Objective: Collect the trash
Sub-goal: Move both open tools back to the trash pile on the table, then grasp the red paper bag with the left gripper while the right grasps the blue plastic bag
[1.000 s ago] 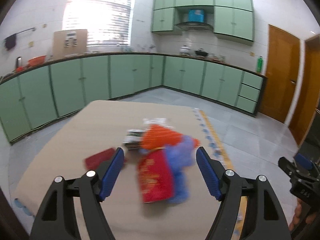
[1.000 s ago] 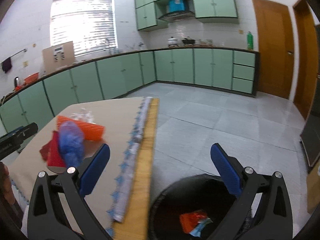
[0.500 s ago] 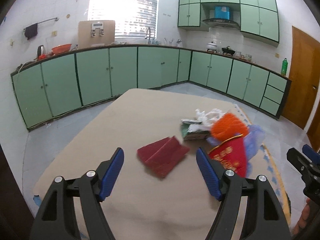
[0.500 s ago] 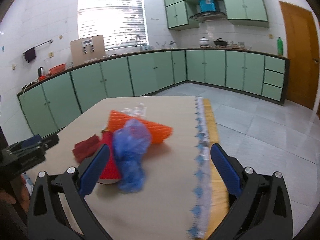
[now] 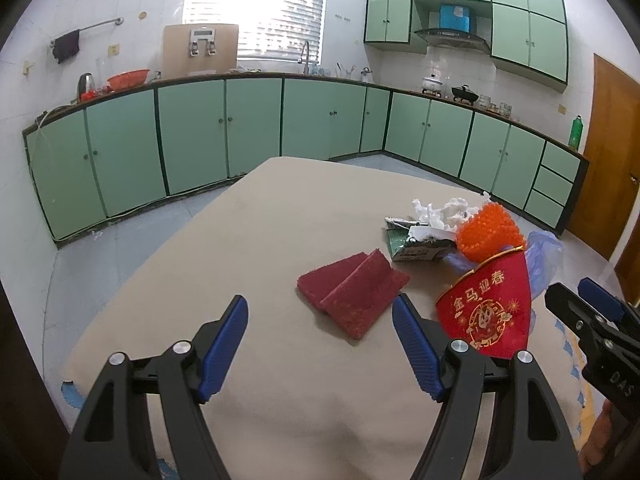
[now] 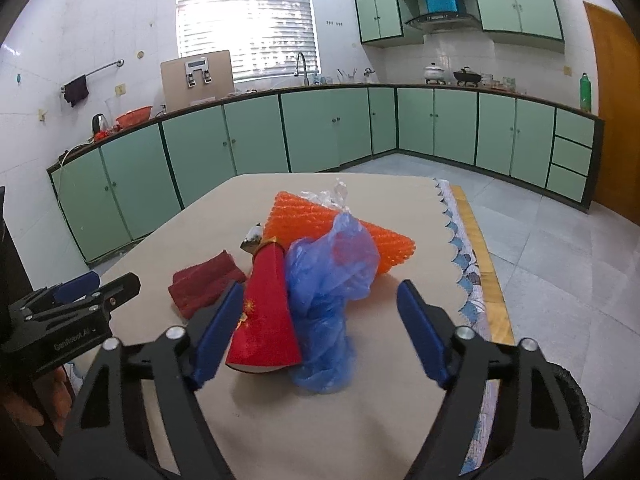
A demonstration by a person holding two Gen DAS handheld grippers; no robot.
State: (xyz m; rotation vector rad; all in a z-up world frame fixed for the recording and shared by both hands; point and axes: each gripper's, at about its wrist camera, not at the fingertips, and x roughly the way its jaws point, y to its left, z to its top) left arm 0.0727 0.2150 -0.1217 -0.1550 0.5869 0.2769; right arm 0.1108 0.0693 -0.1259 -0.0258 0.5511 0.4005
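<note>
Trash lies on a beige table (image 5: 248,240). A folded dark red cloth (image 5: 354,290) lies just ahead of my open, empty left gripper (image 5: 320,320). Right of it are a red fan-shaped packet (image 5: 490,312), an orange mesh piece (image 5: 490,234), a green carton (image 5: 416,246), white crumpled paper (image 5: 444,210) and a blue plastic bag (image 5: 544,256). In the right wrist view my open, empty right gripper (image 6: 322,304) hovers over the blue bag (image 6: 330,276), with the red packet (image 6: 266,308), orange mesh (image 6: 304,220) and red cloth (image 6: 204,284) to the left.
The table's right edge has a scalloped patterned trim (image 6: 468,276). A black bin rim (image 6: 576,404) shows at the lower right below that edge. Green cabinets (image 6: 320,132) line the walls. The left gripper (image 6: 72,312) appears at the left of the right wrist view.
The right gripper swung left from over the black bin to over the table's trash pile. The left gripper shifted left, from the red packet to the red cloth.
</note>
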